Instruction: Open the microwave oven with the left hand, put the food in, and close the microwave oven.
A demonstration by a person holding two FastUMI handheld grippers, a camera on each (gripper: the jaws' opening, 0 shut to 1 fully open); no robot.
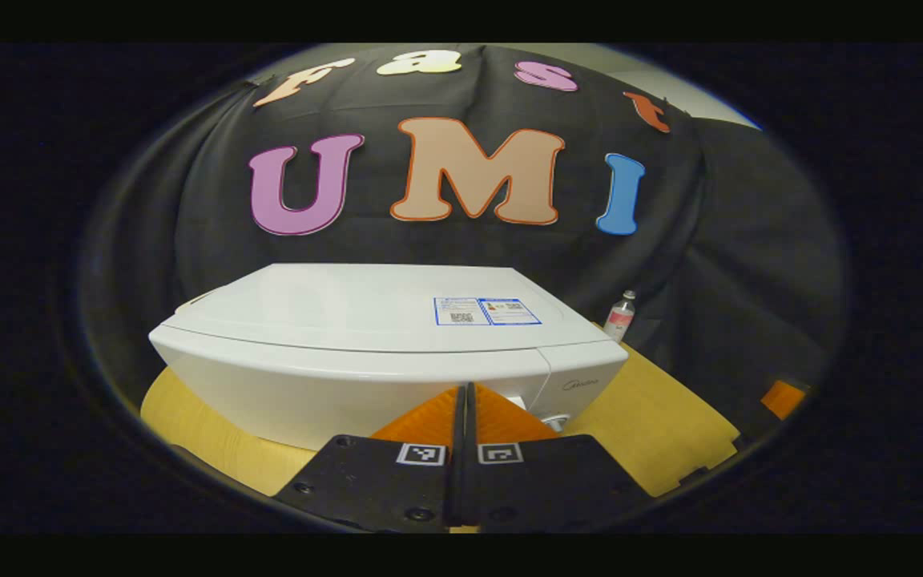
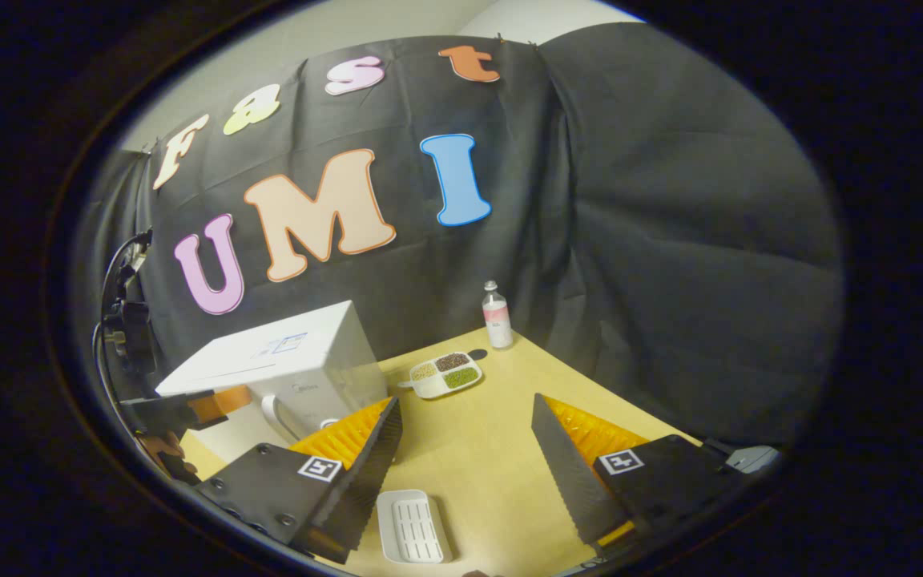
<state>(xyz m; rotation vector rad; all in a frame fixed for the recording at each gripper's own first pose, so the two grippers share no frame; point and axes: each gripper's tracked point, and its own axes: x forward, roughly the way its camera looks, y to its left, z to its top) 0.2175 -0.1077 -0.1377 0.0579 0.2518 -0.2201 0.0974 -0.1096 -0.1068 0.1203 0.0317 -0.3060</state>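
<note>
Your left tongs [image 1: 461,449] hang in front of the microwave [image 1: 381,353], aimed at its front face, and they are clenched with nothing between them. The microwave sits on the tabletop [image 1: 654,417] with its door closed; its long side runs across your left gripper view, and the control end with the knob lies just right of the fingertips. In the right gripper view, the door handle [image 2: 271,417] shows as an upright white bar on the front near the right corner. That handle is what the coming move turns on, I judge: it stands vertical, so the left tongs would have to part and close across it from the sides before you pull. The left tongs are plainly the nearer of the two, near the front but not touching it.

Your right tongs [image 2: 465,449] are spread wide and hold nothing. They hover over the tabletop, well apart from the microwave. The food [image 2: 445,373], a divided white dish with three fillings, lies ahead of them on the tabletop, between the microwave and a small bottle [image 2: 496,315] standing by the cloth wall. An empty white tray [image 2: 412,525] lies just below the right tongs, near their left finger. Nothing has gone inside the microwave yet; opening looks like the step in hand.
</note>
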